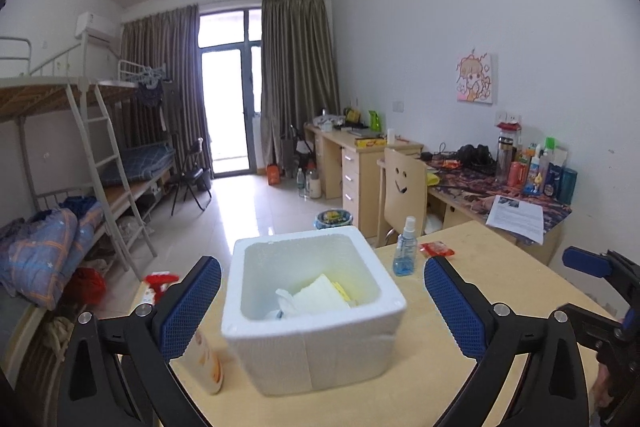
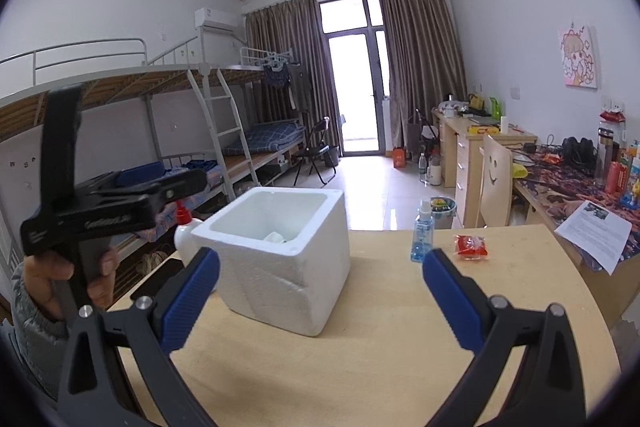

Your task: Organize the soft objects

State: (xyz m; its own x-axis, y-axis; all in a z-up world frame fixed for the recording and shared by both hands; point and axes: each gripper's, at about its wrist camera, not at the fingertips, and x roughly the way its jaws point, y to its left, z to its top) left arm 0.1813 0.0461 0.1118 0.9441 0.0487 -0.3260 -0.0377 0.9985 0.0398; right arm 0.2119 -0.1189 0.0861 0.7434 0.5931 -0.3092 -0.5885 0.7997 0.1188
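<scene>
Both claws (left (image 1: 322, 301), right (image 2: 320, 291)) wide open, empty; foam box (image 1: 312, 343) upright, mouth up.

R gripper (image 2: 320, 291) jaws wide apart, empty, over table (image 2: 380, 367) w/ foam box (image 2: 276, 267) just ahead.

Wooden table (image 2: 360, 367); on it foam box (image 2: 280, 267); spray bottle (image 2: 422, 235); red packet (image 2: 472, 246)

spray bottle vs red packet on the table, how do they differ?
The spray bottle stands upright; the red packet lies flat. The spray bottle is clear with blue liquid; the red packet is opaque red. The spray bottle is taller, and nearer the foam box. Both sit on the wooden table, ungripped.
</scene>
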